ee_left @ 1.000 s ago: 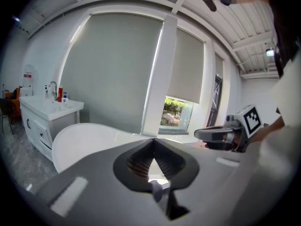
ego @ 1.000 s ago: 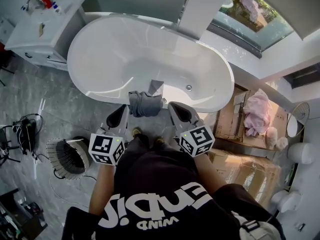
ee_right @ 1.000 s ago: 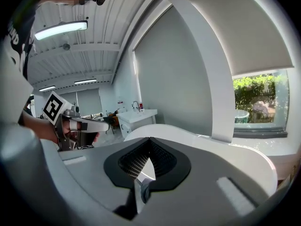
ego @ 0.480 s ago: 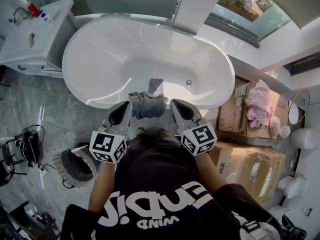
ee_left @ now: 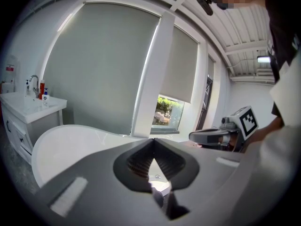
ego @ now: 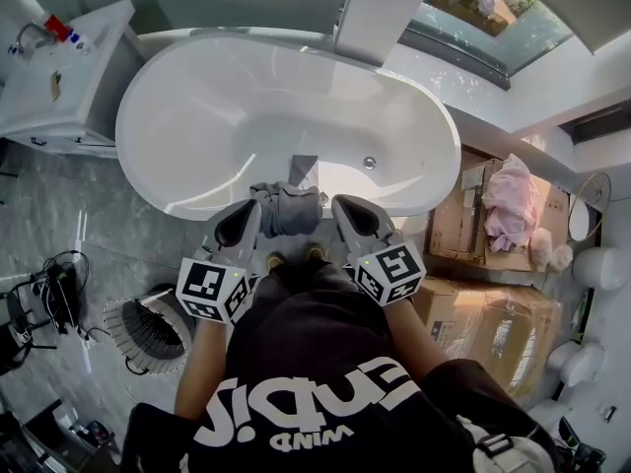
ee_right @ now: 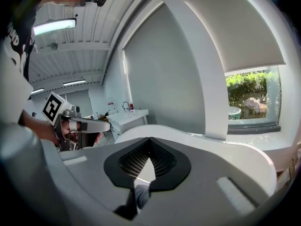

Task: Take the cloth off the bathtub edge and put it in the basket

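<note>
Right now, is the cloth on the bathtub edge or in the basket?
On the edge: the gray cloth hangs over the near bathtub rim, apart from the basket.

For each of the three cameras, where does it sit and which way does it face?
Head view: on the person's head, facing steeply down at the bathtub and cloth; shows the torso, left hand-held gripper and right hand-held gripper.
Left gripper view: rides that gripper, facing over the bathtub toward the window; shows its shut jaws.
Right gripper view: likewise, facing over the bathtub; shows its shut jaws.
Shared: each gripper view sees the other gripper.
</note>
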The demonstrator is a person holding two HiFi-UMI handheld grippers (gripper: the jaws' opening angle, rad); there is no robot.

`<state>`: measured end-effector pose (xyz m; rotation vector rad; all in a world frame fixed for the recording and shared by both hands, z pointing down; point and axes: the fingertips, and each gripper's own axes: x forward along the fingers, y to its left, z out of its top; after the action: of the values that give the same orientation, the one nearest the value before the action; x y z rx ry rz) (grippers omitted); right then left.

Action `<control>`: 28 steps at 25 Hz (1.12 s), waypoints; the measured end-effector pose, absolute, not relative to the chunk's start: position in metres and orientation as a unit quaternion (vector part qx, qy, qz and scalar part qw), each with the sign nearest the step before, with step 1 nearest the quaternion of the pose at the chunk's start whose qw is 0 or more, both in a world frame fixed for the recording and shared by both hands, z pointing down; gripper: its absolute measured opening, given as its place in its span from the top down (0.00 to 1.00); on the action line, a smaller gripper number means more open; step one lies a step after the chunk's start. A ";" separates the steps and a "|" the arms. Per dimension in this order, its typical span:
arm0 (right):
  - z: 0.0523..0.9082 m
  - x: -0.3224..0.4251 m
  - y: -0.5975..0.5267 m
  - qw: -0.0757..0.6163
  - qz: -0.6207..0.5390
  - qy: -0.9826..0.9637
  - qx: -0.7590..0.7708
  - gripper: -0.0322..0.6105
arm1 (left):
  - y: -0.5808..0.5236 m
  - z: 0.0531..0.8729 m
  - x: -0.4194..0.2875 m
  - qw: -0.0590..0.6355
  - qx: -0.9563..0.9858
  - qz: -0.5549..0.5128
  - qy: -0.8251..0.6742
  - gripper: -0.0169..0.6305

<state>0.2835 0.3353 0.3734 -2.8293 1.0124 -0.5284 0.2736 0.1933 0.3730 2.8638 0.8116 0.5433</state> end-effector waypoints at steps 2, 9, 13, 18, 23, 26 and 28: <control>0.375 0.286 0.337 0.047 -0.173 0.331 -0.927 0.94 | 0.195 0.376 0.274 0.058 0.944 0.183 0.267 0.98; 0.385 0.291 0.349 0.054 -0.182 0.325 -0.926 0.94 | 0.205 0.387 0.280 0.054 0.941 0.192 0.273 0.98; 0.398 0.294 0.355 0.057 -0.193 0.326 -0.924 0.94 | 0.215 0.394 0.281 0.058 0.936 0.195 0.287 0.98; 0.417 0.293 0.354 0.061 -0.209 0.333 -0.918 0.94 | 0.222 0.415 0.280 0.051 0.930 0.215 0.294 0.98; 0.444 0.287 0.347 0.061 -0.231 0.346 -0.907 0.94 | 0.230 0.447 0.277 0.048 0.918 0.240 0.313 0.98; 0.461 0.282 0.351 0.062 -0.245 0.344 -0.904 0.94 | 0.236 0.466 0.276 0.048 0.912 0.250 0.323 0.98; 0.476 0.281 0.355 0.067 -0.255 0.335 -0.905 0.94 | 0.241 0.480 0.278 0.049 0.909 0.256 0.327 0.98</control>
<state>0.2809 0.3548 0.4755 -2.7270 1.0110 -0.7684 0.2782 0.2405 0.4795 2.7684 0.9952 0.7801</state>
